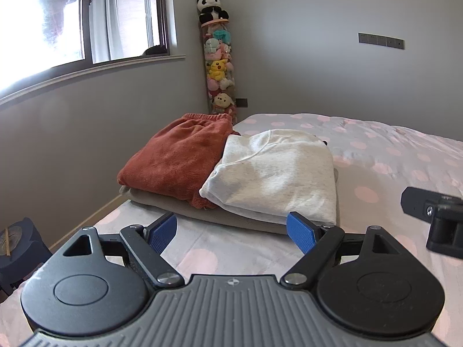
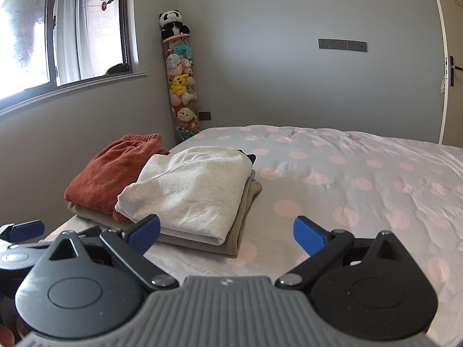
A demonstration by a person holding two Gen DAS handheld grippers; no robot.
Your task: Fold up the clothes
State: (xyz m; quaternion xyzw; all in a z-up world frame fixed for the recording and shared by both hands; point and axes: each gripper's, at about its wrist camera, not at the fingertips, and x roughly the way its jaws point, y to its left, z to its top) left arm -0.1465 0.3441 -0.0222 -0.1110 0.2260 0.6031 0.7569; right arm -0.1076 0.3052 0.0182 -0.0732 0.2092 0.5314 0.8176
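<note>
I hold my left gripper (image 1: 231, 231) low over the bed (image 1: 376, 156), jaws spread wide with nothing between the blue pads (image 1: 301, 231). My right gripper (image 2: 227, 234) sits beside it, equally spread and empty (its black body shows at the right edge of the left wrist view). Just ahead of both lies the folded stack near the bed's corner: a white sweatshirt (image 1: 275, 173) on top, a rust-orange fleece garment (image 1: 176, 156) beside and partly under it, and a beige garment (image 2: 246, 217) at the bottom. Neither gripper touches the pile. A tube of plush toys (image 1: 218, 63) stands in the wall corner behind.
</note>
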